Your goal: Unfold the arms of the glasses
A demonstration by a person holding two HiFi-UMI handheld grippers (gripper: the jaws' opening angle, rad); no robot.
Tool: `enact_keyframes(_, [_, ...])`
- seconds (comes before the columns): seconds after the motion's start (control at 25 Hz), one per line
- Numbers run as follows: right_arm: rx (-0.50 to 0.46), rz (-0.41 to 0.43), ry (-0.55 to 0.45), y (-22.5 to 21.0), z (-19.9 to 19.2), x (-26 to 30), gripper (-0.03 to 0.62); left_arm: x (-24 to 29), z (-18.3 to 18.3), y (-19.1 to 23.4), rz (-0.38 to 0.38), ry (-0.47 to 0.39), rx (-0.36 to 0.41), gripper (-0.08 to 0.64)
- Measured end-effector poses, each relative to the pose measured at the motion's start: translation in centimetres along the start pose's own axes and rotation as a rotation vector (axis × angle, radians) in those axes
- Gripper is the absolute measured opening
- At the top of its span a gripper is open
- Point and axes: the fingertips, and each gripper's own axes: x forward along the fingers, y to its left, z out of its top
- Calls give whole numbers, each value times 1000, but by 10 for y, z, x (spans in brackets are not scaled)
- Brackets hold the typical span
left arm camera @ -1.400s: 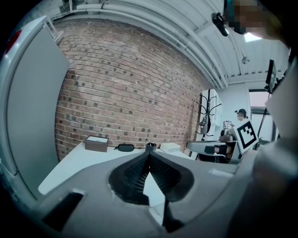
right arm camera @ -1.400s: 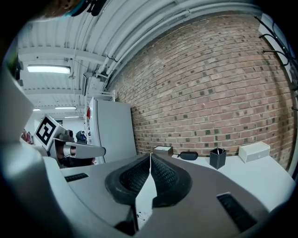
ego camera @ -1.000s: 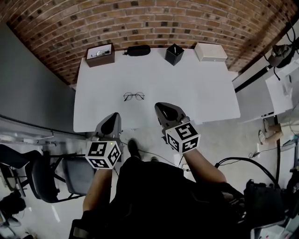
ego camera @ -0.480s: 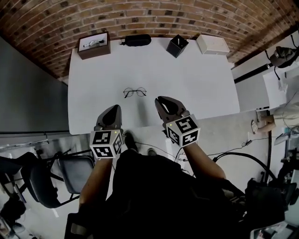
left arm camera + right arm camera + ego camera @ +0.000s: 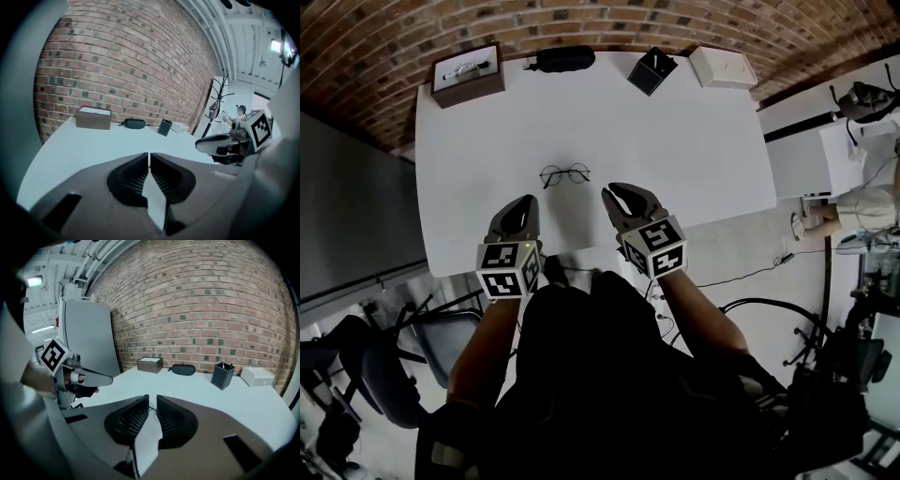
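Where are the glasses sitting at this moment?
In the head view, the glasses lie on the white table, left of its centre, just beyond the tips of the left gripper and right gripper, touching neither.

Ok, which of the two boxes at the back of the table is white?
The white box at the right end, beside the pen holder; the brown box is at the left.

In the head view the glasses [image 5: 565, 174] are too small for me to read their arms. In the right gripper view, the jaws cover most of them.
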Motion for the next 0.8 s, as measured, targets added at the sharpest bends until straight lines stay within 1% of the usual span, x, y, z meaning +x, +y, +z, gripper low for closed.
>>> enact_keyframes(0.12, [5, 11, 43, -5, -16, 15, 14, 12, -10, 4, 2, 33, -9, 8])
enact_keyframes(0.2, [9, 24, 94, -11, -31, 24, 20, 22, -18, 5, 3, 50, -10, 8])
enact_keyframes(0.32, [10, 51, 114, -19, -44, 44, 74, 39, -30, 9, 13, 84, -4, 12])
enact_keyframes(0.44, [-11, 65, 144, -27, -58, 61, 74, 55, -45, 14, 41, 137, 0, 15])
enact_keyframes(0.56, [-20, 75, 175, -33, -73, 76, 74, 67, -54, 19, 61, 148, -14, 15])
enact_keyframes(0.64, [-14, 86, 195, -35, -81, 84, 74, 74, -61, 21, 63, 164, -20, 33])
enact_keyframes(0.72, [-18, 94, 218, -36, -91, 91, 74, 81, -68, 21, 61, 182, -24, 83])
enact_keyframes(0.8, [-25, 104, 241, -36, -99, 99, 74, 88, -73, 24, 72, 198, -16, 87])
